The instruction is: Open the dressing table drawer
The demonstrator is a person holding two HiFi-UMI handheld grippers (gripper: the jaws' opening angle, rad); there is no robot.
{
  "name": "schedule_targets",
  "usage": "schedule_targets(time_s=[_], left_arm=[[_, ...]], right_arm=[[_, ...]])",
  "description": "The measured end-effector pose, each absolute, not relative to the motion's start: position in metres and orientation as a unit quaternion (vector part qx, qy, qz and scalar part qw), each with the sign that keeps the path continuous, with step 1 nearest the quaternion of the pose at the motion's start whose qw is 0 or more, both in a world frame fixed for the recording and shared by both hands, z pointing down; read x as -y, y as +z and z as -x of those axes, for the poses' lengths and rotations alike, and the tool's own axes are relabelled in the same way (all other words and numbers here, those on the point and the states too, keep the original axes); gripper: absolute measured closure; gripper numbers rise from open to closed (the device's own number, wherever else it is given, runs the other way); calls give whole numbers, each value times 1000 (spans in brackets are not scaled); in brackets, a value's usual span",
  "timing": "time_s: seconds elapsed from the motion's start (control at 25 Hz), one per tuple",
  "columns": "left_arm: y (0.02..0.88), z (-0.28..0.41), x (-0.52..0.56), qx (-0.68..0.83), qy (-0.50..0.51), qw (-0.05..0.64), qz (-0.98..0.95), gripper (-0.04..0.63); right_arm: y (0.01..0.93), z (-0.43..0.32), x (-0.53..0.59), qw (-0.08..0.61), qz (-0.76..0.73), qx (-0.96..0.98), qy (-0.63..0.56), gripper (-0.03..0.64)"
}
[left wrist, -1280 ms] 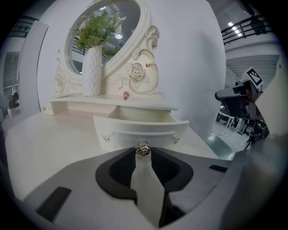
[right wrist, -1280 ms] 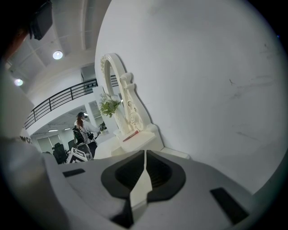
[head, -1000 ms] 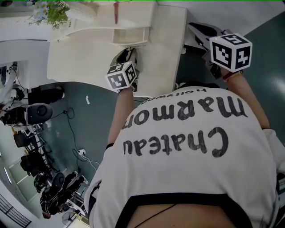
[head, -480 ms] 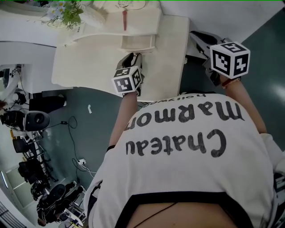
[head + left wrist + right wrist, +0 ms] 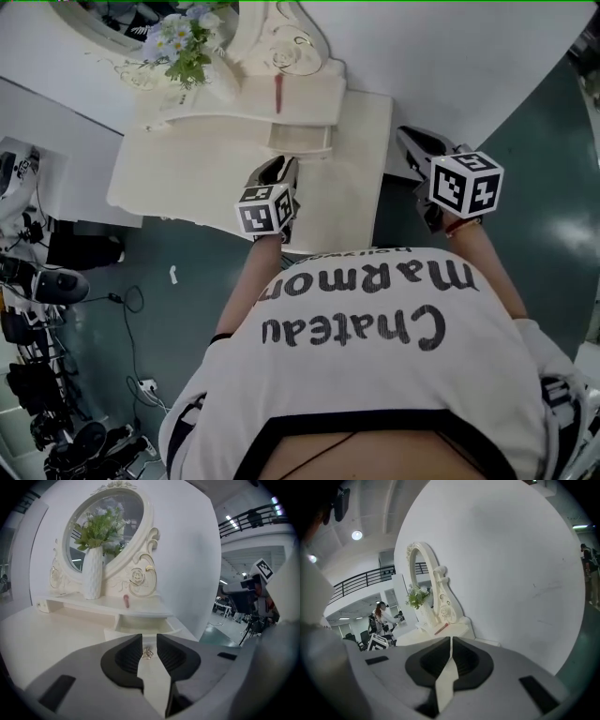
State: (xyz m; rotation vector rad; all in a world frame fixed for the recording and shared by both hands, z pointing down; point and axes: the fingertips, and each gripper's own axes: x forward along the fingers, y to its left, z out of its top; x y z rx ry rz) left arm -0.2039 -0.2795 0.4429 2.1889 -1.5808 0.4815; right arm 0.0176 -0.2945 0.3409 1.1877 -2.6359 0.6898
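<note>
The cream dressing table (image 5: 169, 169) stands against the white wall, its small drawer (image 5: 300, 139) pulled out under the shelf. My left gripper (image 5: 277, 169) hovers over the tabletop just in front of that drawer. In the left gripper view the open drawer (image 5: 140, 623) lies straight ahead. Its small shiny knob (image 5: 148, 653) shows in the gap between the jaws of the left gripper (image 5: 149, 641), and the pads do not press on it. My right gripper (image 5: 412, 150) hangs off the table's right side, over the floor. In its own view the right gripper (image 5: 450, 641) has its jaws together and empty.
A white vase of flowers (image 5: 183, 42) and a red stick (image 5: 277, 94) stand on the shelf below the oval mirror (image 5: 108, 531). Cables and dark equipment (image 5: 56, 281) cover the floor at the left. A person (image 5: 379, 616) stands far off in the hall.
The head view has tipped up, bringing the mirror base and more of the flowers into sight. Both grippers have lifted a little. The drawer stays pulled out.
</note>
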Motion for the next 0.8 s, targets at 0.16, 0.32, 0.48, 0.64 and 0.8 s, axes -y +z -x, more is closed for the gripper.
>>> schedule_targets(time_s=[0.16,0.32,0.48,0.64,0.8], left_arm=[[419,208,282,560,128,197,-795,489],[394,204,282,547,84,190,-811,520],[361,197,273,524,34,183,-831,552],[321,191,257,497,-28,172,-850,571],[291,188,237,479,-71,170,-858,572]], right_arm=[[336,-6,287,78,-403,882,232,584],[334,8,280,75,-405,881,232,584],[327,26,269,71,-395,886,232,584],[306,41,264,39,-385,892,235,584],[278,54,255,-2,-368,899,237,584]])
